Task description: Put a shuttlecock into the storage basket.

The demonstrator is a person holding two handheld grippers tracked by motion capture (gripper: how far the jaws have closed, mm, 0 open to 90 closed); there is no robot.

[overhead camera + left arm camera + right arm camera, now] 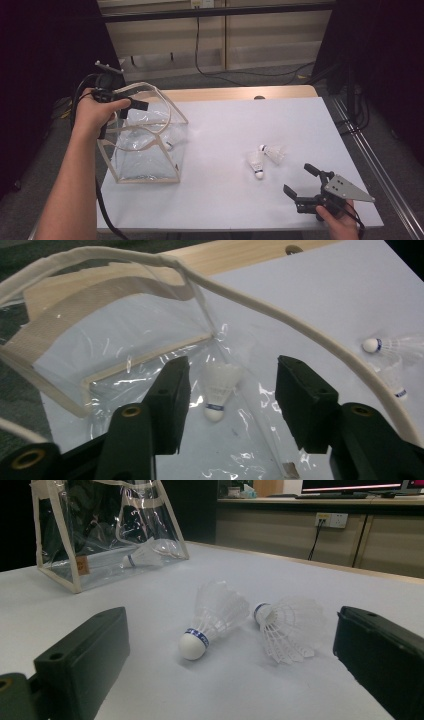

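A clear plastic bag (150,165) with cream trim and handles stands open at the table's left. My left gripper (134,106) hovers over its mouth, jaws open (227,400), and nothing is pressed between them. Below them one white shuttlecock (218,387) lies on the bag's bottom, and it shows through the bag wall (145,555) too. Two more white shuttlecocks (256,162) (273,153) lie side by side on the table at the right. My right gripper (299,180) rests low near the front right edge, jaws open (232,652) and pointed at that pair (212,615) (290,627).
The white table top (225,125) has a wooden strip (240,93) along its far edge. Cables (235,75) lie on the floor beyond it, in front of pale cabinets. Dark curtains (390,50) hang at both sides.
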